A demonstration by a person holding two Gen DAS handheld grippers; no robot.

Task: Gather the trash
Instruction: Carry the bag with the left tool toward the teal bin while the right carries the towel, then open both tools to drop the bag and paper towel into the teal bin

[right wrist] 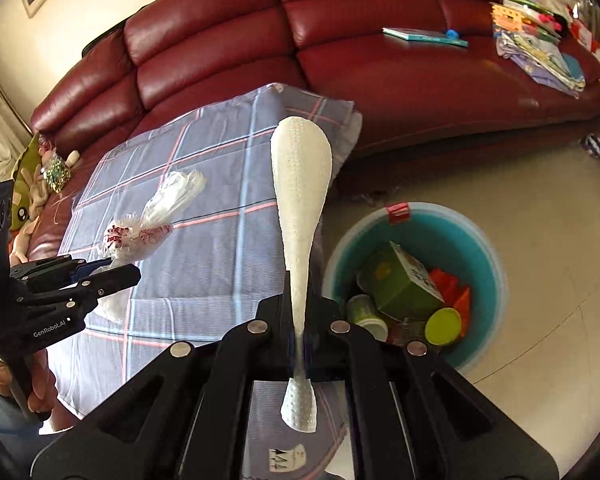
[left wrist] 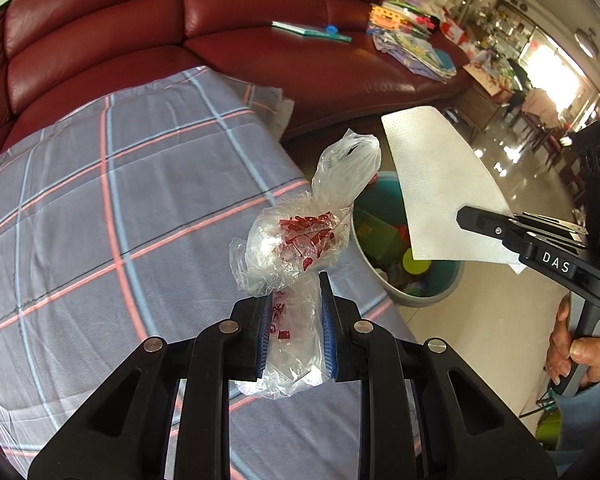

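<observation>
My left gripper (left wrist: 296,294) is shut on a crumpled clear plastic bag with red print (left wrist: 300,236), held above the edge of the plaid-covered table (left wrist: 100,200). In the right wrist view the same gripper (right wrist: 120,269) and bag (right wrist: 152,224) appear at the left. My right gripper (right wrist: 300,304) is shut on a white paper towel (right wrist: 300,184), seen edge-on and standing up between the jaws. From the left wrist view the right gripper (left wrist: 468,218) holds that towel (left wrist: 440,184) flat over the teal bin (left wrist: 448,280). The bin (right wrist: 488,256) stands on the floor beside the table.
The bin holds a green box (right wrist: 400,280), a yellow lid (right wrist: 443,326) and other rubbish. A red leather sofa (right wrist: 380,80) runs behind the table, with a book (right wrist: 424,36) and a pile of papers (right wrist: 540,52) on it. A person's hand (left wrist: 580,344) grips the right handle.
</observation>
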